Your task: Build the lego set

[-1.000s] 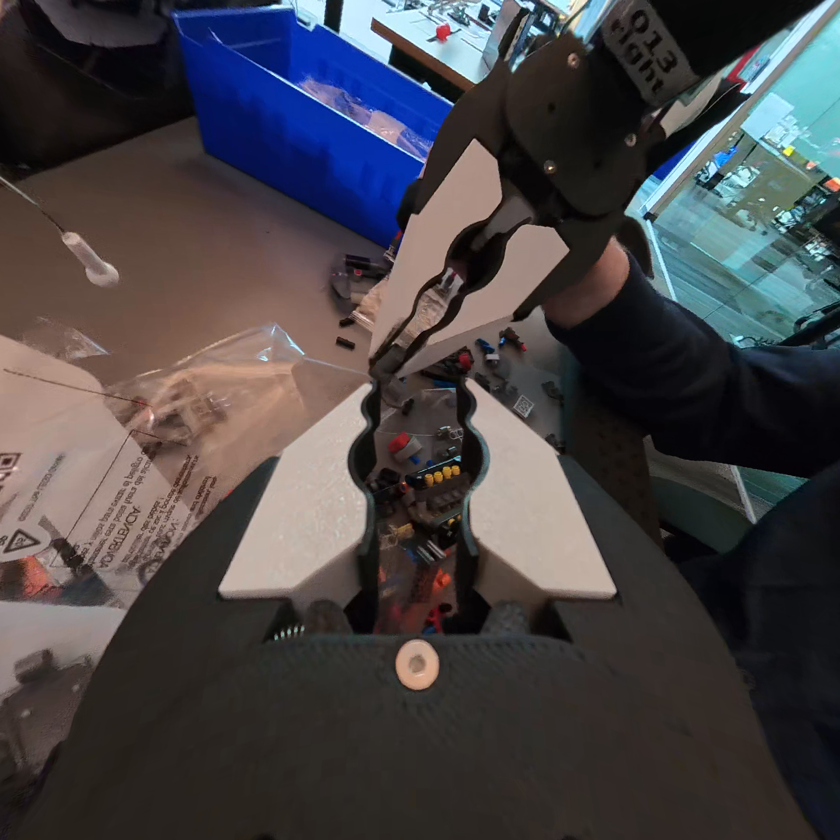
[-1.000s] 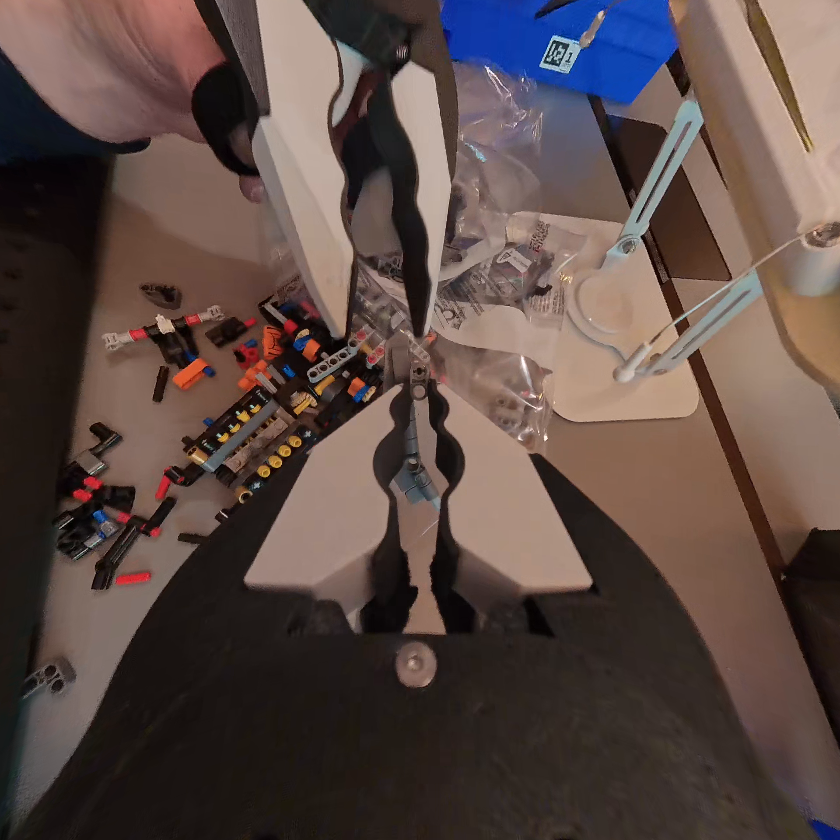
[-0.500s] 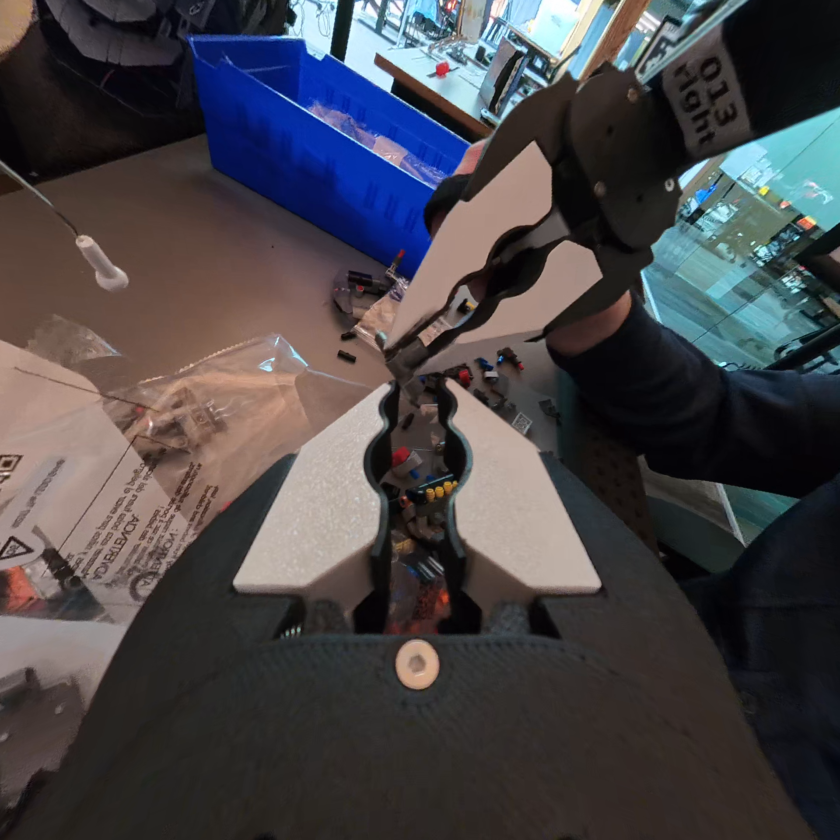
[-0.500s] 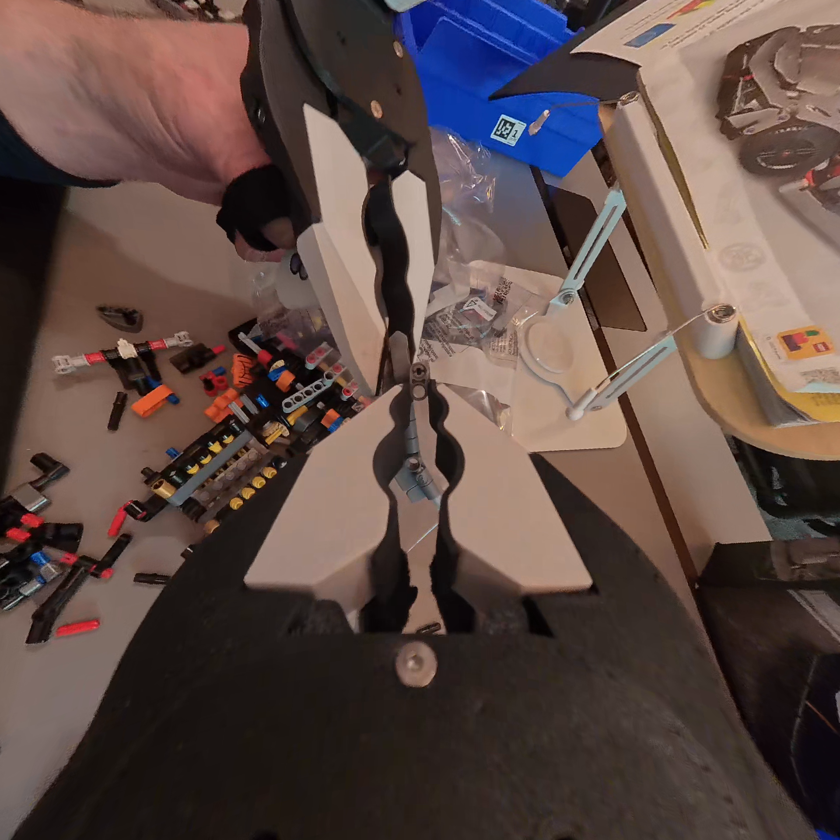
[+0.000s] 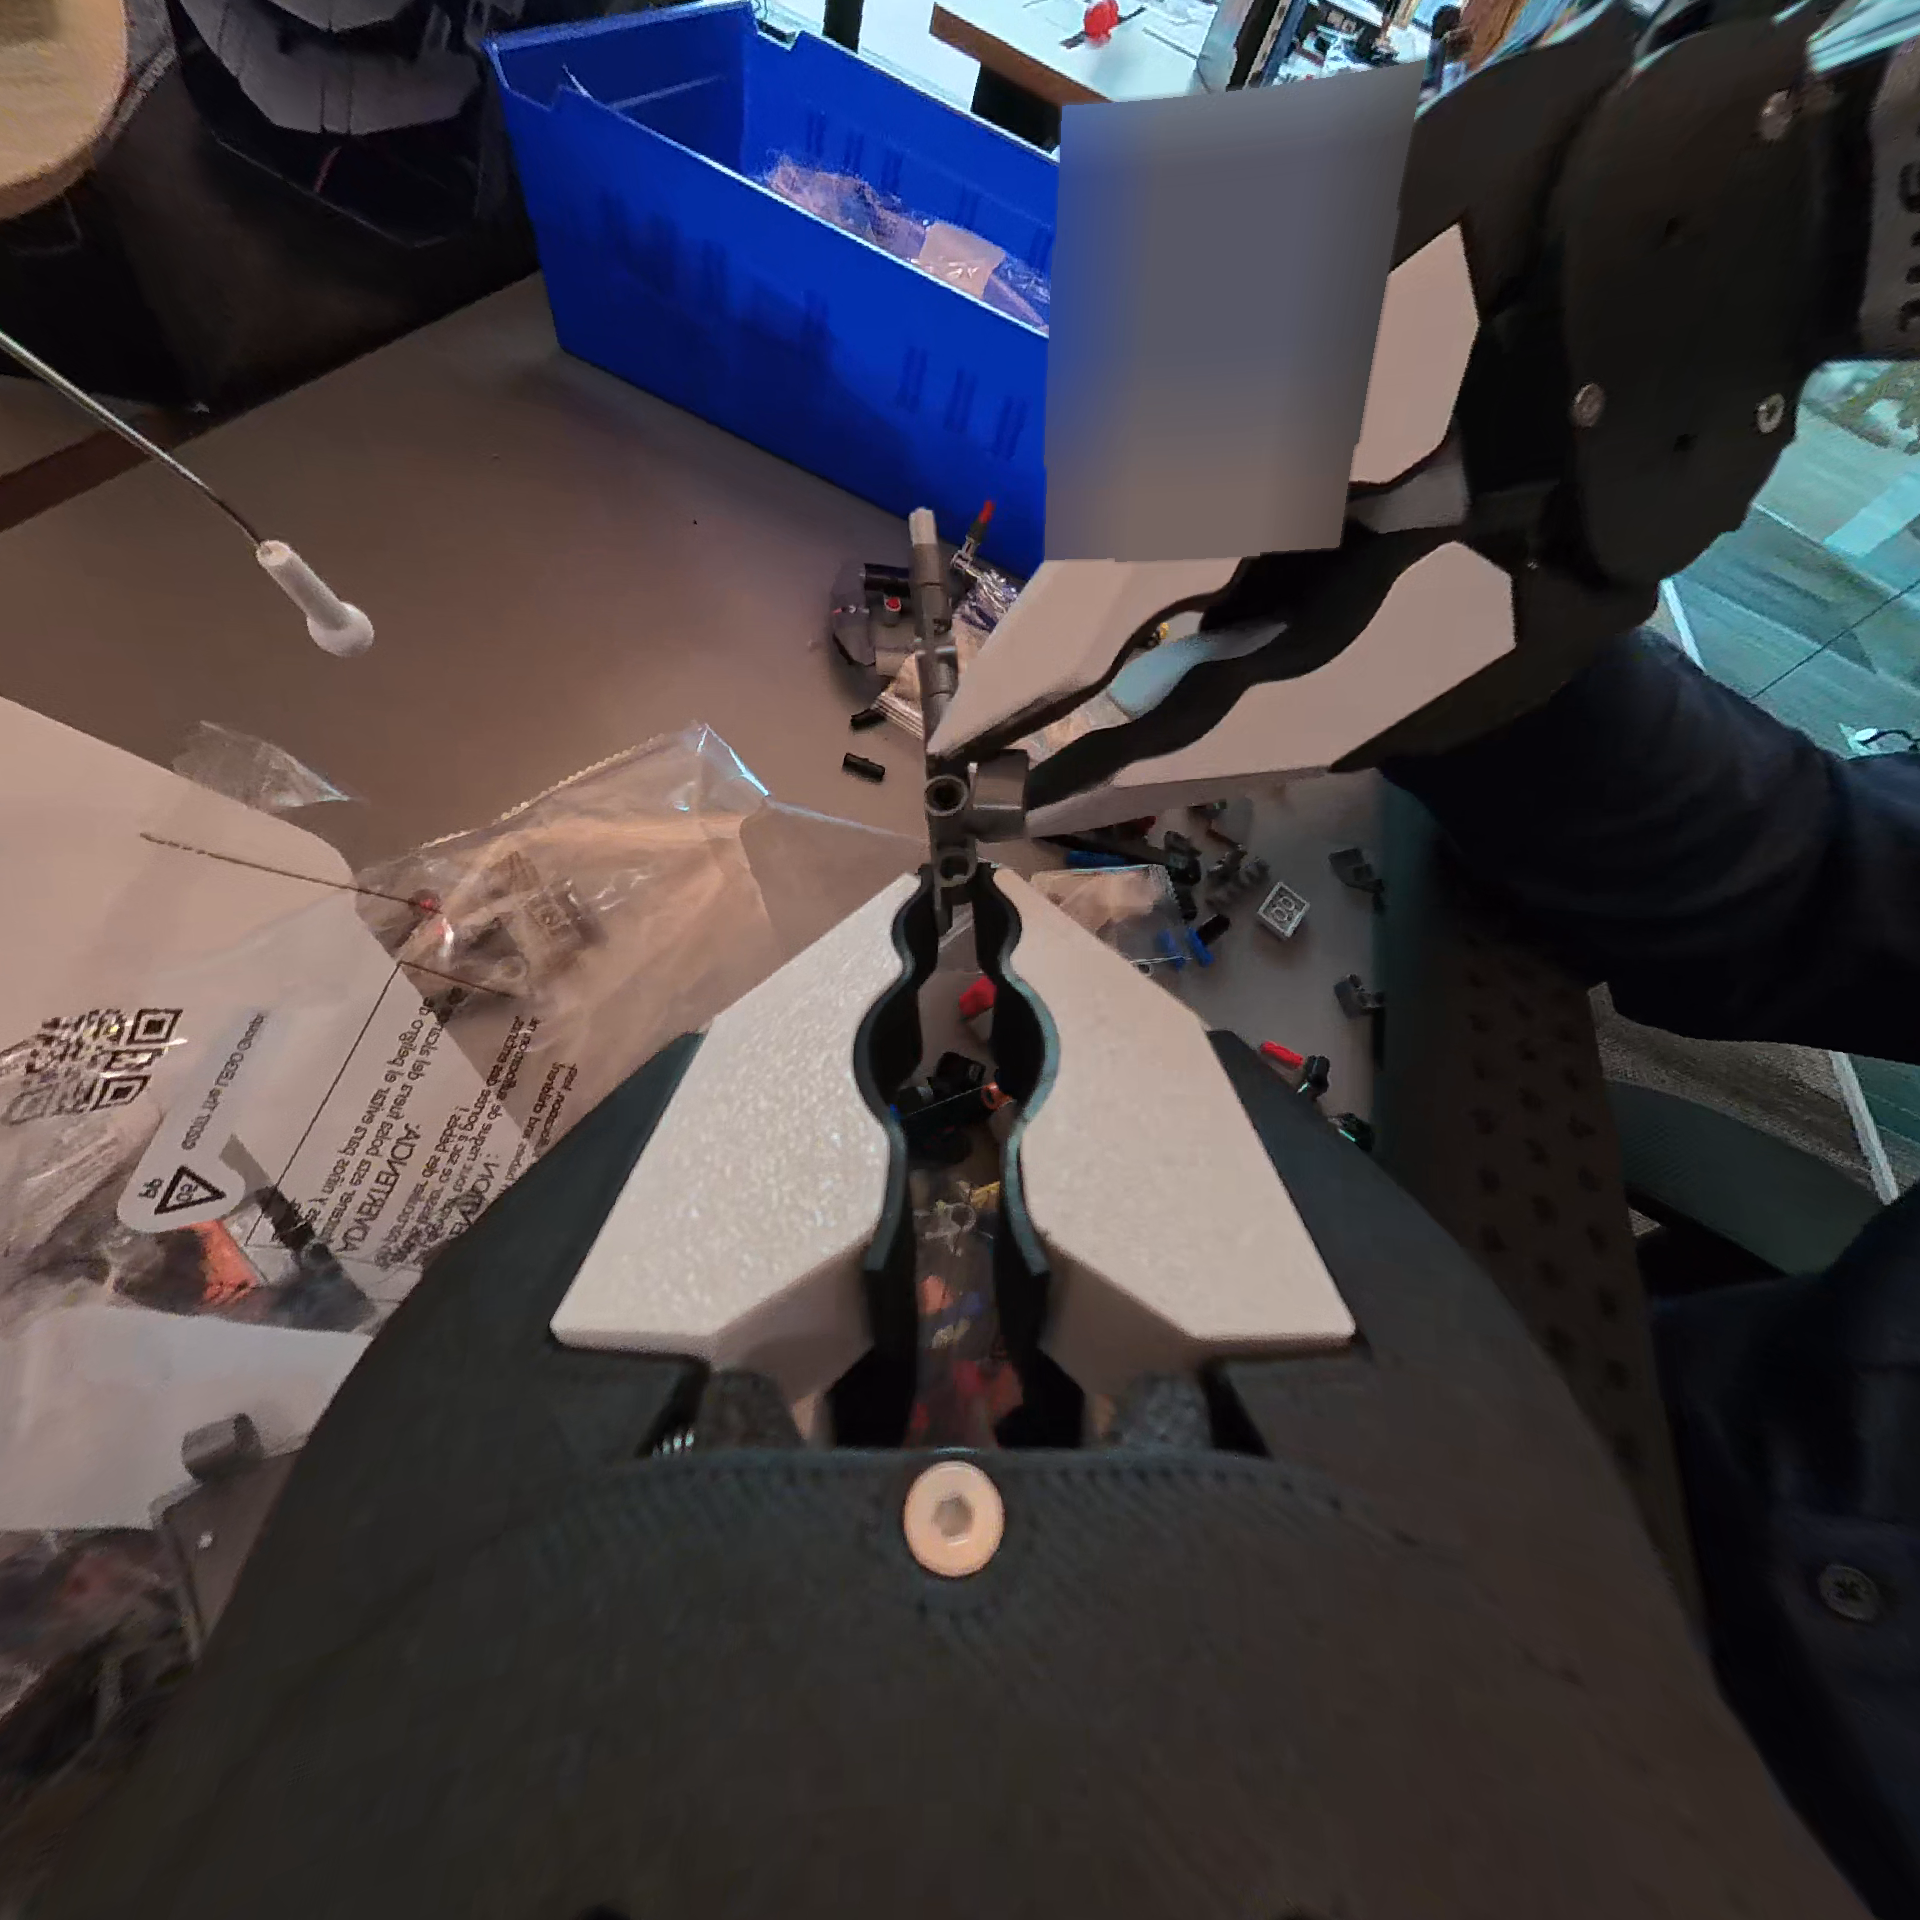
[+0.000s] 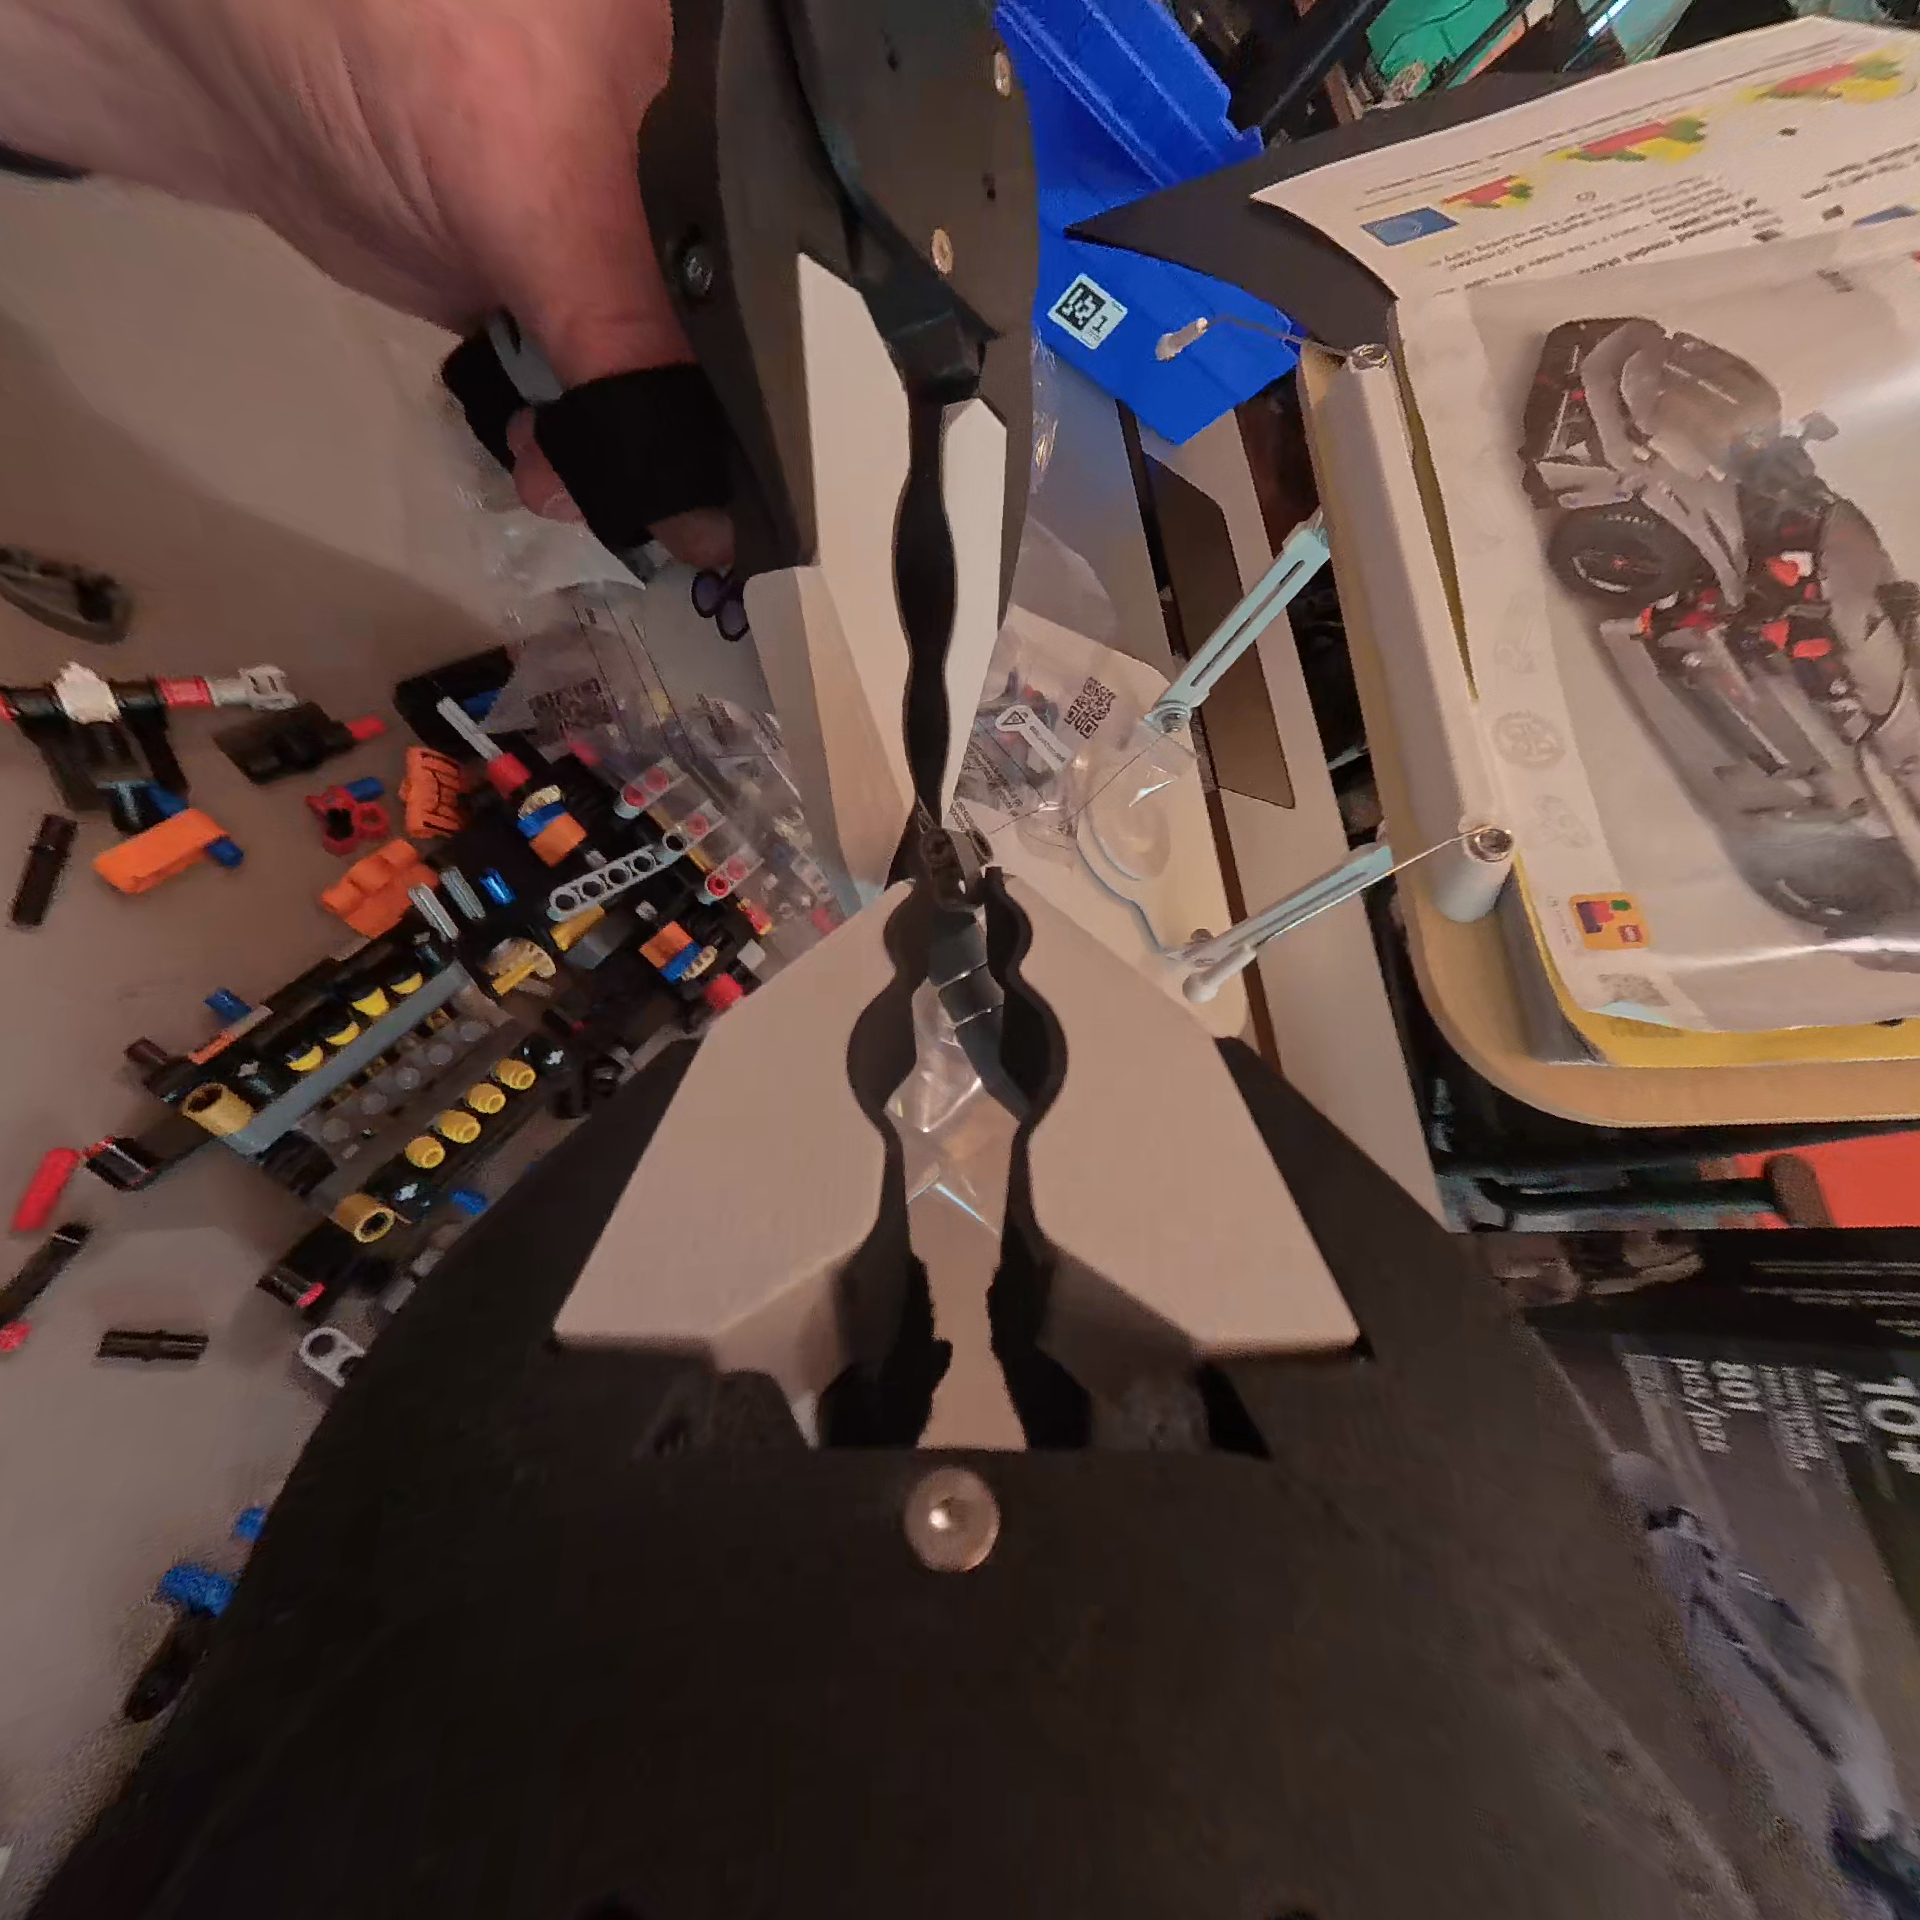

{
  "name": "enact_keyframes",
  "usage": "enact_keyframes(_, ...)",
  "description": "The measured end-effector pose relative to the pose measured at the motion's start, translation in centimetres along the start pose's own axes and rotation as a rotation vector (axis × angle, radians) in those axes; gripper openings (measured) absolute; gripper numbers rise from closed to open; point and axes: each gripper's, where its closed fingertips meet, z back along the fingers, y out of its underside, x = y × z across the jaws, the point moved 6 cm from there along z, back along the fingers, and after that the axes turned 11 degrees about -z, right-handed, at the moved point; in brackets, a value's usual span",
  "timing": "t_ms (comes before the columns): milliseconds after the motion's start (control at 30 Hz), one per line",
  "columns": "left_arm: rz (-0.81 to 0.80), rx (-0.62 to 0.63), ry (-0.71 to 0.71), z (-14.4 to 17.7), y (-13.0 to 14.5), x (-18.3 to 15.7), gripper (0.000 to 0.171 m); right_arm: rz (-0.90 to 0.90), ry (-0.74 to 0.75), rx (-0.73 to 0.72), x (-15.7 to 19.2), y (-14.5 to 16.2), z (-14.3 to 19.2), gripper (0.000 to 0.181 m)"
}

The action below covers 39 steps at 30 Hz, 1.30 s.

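The right gripper [image 6: 948, 902] pinches a dark lego piece [image 6: 966, 987] against the left gripper [image 6: 935, 821] tip.

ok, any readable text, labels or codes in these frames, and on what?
Not quoting any writing; carriers only.
Clear plastic bag: printed lines, triangle symbol, square codes.
Blue bin: white square-code sticker.
Instruction booklet: small print, too blurred.
Dark box: large pale print, upside down.

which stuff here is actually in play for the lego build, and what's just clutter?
In play:
- left gripper and right gripper, meeting on a small grey lego piece
- loose lego parts
- instruction booklet
- parts bags

Lying about:
- blue bin
- white-tipped wire
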Motion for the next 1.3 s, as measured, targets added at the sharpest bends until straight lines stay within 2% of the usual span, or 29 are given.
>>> enact_keyframes(233,-0.007,0.028,0.014,-0.3,0.2,-0.2,0.004,0.063,0.026,0.007,0.6,-0.4,0.0,0.009)
enact_keyframes(733,-0.042,0.043,-0.050,0.6,0.0,0.1,0.003,-0.453,-0.145,-0.130,-0.6,-0.1,-1.0,0.007)
enact_keyframes(767,-0.037,0.050,-0.044,0.5,0.1,0.1,0.004,-0.446,-0.136,-0.128,-0.6,-0.2,-1.1,0.007)
enact_keyframes(967,-0.061,0.103,0.024,0.2,0.8,-0.5,0.003,-0.090,-0.033,-0.050,0.9,-0.7,-0.7,0.007)
enact_keyframes(1067,-0.116,0.172,0.054,-0.2,1.4,-1.2,0.002,0.043,-0.053,0.000,1.9,-0.6,-0.6,0.007)
enact_keyframes(1133,-0.146,0.151,0.083,0.1,1.1,-1.7,0.002,-0.041,-0.132,-0.041,1.9,-0.5,-0.3,0.007)
enact_keyframes(1233,-0.179,0.043,0.057,0.6,-0.2,-1.8,0.006,-0.231,-0.252,-0.149,0.6,-0.1,0.5,0.006)
enact_keyframes(1300,-0.249,0.001,-0.013,0.7,-0.9,-1.8,0.021,-0.353,-0.328,-0.218,-0.1,-0.1,0.9,0.006)
